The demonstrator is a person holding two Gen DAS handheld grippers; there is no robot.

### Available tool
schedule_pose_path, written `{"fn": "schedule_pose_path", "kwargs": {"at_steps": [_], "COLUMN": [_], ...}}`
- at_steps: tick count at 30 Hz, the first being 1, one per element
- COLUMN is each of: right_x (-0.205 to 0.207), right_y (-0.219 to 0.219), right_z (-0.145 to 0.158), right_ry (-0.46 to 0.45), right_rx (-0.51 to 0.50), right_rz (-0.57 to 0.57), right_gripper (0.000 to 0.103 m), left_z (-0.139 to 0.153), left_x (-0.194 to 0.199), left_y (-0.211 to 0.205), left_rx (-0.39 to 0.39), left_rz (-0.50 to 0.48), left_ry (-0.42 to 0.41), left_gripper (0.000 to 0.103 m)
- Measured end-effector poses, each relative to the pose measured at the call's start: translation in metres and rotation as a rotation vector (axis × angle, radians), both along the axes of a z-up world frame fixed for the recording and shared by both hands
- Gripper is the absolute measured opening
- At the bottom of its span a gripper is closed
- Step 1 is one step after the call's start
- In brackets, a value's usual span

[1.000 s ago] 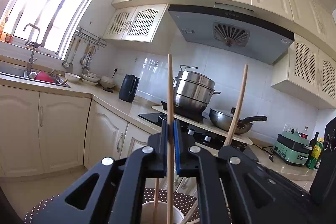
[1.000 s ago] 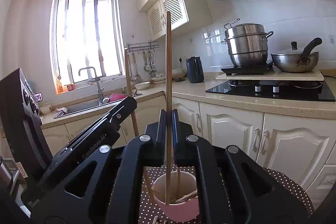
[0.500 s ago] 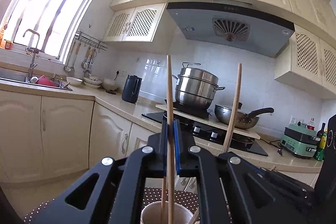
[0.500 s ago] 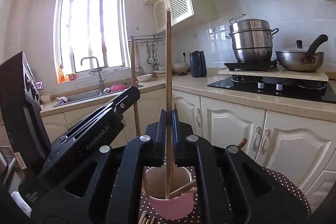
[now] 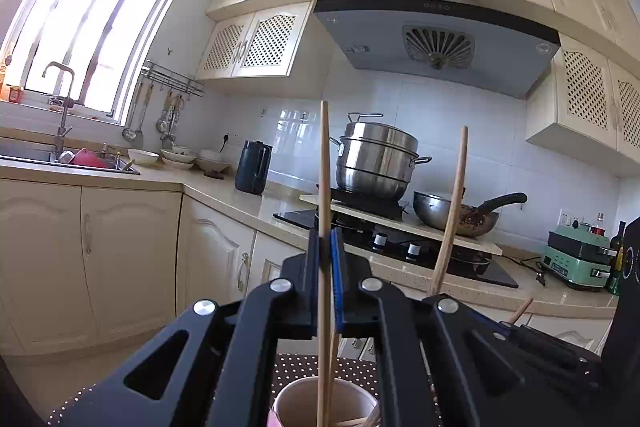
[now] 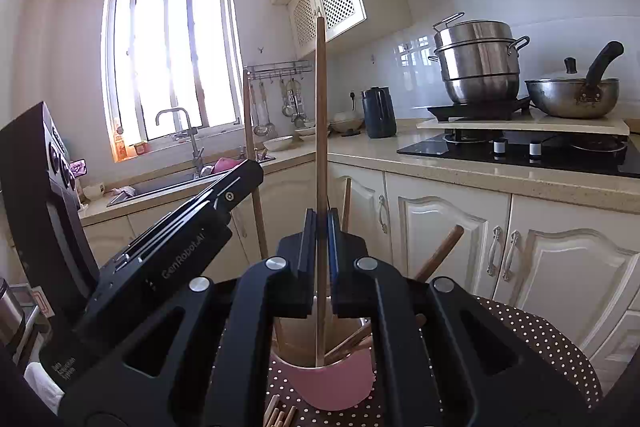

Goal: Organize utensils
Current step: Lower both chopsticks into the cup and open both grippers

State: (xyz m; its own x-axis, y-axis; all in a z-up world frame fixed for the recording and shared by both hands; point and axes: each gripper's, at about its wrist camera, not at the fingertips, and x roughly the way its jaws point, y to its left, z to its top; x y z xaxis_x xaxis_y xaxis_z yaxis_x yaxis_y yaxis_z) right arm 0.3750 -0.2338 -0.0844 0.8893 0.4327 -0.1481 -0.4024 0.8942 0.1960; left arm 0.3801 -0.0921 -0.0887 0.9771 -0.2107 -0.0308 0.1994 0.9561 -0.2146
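Lowering two chopsticks, we are clamping one in the left gripper (image 5: 327, 259) and one in the right gripper (image 6: 321, 235), tips entering the pink cup (image 6: 332, 383) at the frame's bottom centre (more chopsticks (image 6: 278, 415) are lying loose below it).

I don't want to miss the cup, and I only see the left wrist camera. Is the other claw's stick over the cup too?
Observer: Yes. In the right wrist view the right claw is shut on its chopstick, and the chopstick's lower end sits inside the pink cup.
Child: Are any sticks outside the cup?
Observer: Yes, a few loose chopsticks lie on the dotted cloth just in front of the cup.
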Motion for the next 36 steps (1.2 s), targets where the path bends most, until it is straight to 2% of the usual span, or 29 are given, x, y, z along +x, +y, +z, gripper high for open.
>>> {"fn": "schedule_pose_path", "kwargs": {"at_steps": [2,4,11,15,17,19,20,24,26,28,31,36], "right_x": [0.001,0.001,-0.001,-0.002,-0.002,-0.002,-0.002,-0.007,-0.012,-0.019,-0.028,-0.044], "right_y": [0.000,0.001,0.004,0.006,0.009,0.011,0.012,0.013,0.013,0.015,0.020,0.025], "right_z": [-0.001,-0.002,-0.001,-0.001,-0.002,-0.003,-0.003,-0.003,-0.001,0.004,0.013,0.024], "right_ry": [0.005,0.009,0.034,0.049,0.060,0.076,0.085,0.098,0.088,0.067,0.046,0.019], "right_rx": [0.006,0.008,-0.002,-0.004,-0.011,-0.012,-0.011,0.008,0.019,0.023,-0.003,-0.006], "right_rz": [0.006,0.008,0.019,0.018,0.013,0.012,0.010,0.019,0.010,0.004,-0.006,-0.024], "right_gripper": [0.006,0.006,0.006,0.007,0.007,0.013,0.022,0.024,0.029,0.052,0.052,0.052], "left_z": [0.000,0.000,0.000,0.005,0.007,0.009,0.010,0.015,0.017,0.021,0.027,0.036], "left_x": [0.002,0.003,0.002,-0.005,-0.009,-0.013,-0.015,-0.025,-0.030,-0.037,-0.048,-0.067], "left_y": [0.001,0.003,0.009,0.015,0.018,0.020,0.021,0.029,0.033,0.039,0.048,0.063], "left_rx": [0.002,-0.001,-0.004,0.005,0.016,0.032,0.039,0.051,0.051,0.051,0.054,0.037], "left_rz": [-0.003,-0.003,0.004,0.011,0.014,0.026,0.031,0.049,0.058,0.066,0.079,0.097], "left_ry": [0.016,0.031,0.067,0.072,0.080,0.095,0.101,0.110,0.111,0.110,0.104,0.092], "left_gripper": [0.008,0.028,0.029,0.040,0.041,0.044,0.046,0.048,0.048,0.051,0.057,0.062]}}
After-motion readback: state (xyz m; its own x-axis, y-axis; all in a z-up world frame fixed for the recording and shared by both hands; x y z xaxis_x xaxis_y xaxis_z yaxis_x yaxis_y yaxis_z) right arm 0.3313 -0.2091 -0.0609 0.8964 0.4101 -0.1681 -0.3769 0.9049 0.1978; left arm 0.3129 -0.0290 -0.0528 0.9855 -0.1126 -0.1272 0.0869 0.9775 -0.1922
